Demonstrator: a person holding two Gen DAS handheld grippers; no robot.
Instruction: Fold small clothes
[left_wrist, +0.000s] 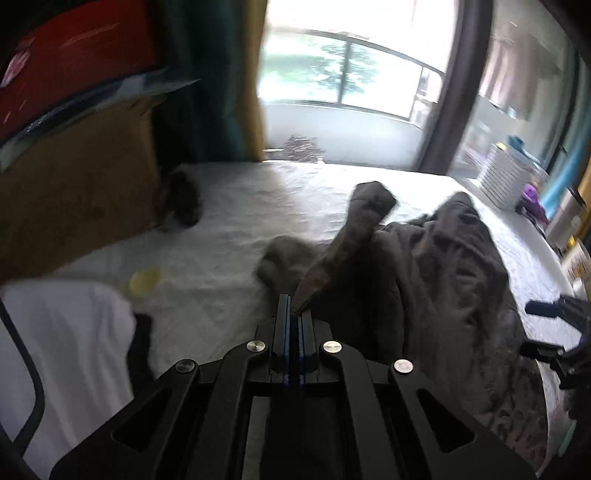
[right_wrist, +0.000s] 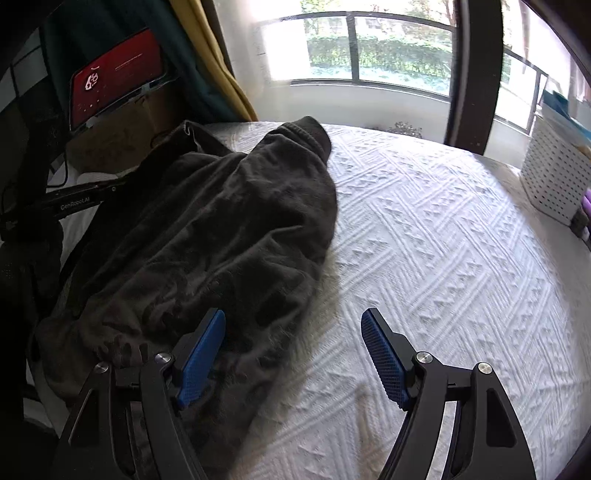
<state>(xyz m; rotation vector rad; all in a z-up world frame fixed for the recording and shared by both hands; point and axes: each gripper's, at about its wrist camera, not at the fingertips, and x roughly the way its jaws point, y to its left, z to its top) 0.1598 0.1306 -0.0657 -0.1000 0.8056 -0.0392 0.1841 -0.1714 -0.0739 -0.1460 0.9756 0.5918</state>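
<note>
On a white textured bedspread (right_wrist: 443, 229), a dark grey garment (right_wrist: 207, 229) lies rumpled in a long heap, its ribbed cuff end (right_wrist: 314, 129) pointing toward the window (right_wrist: 369, 48). Your left gripper (left_wrist: 294, 314) has its jaws pressed together on a thin pinch of the same cloth, a strip of it rising from the tips toward a raised fold (left_wrist: 373, 199). Your right gripper (right_wrist: 293, 354) hovers with its blue pads (right_wrist: 201, 358) well apart, one over the near hem, the other over bare bedspread, gripping nothing. The step in hand looks like spreading the piece flat before any fold. To do it well, keep the left pinch firm, bring the right pads down onto the near hem edge so both layers sit between them, close, then draw the two grips apart so the fabric tightens evenly. Mind the thinness of the left hold: a hard tug could slip it free. A white basket (right_wrist: 554, 173) stands well clear at the far right.
</note>
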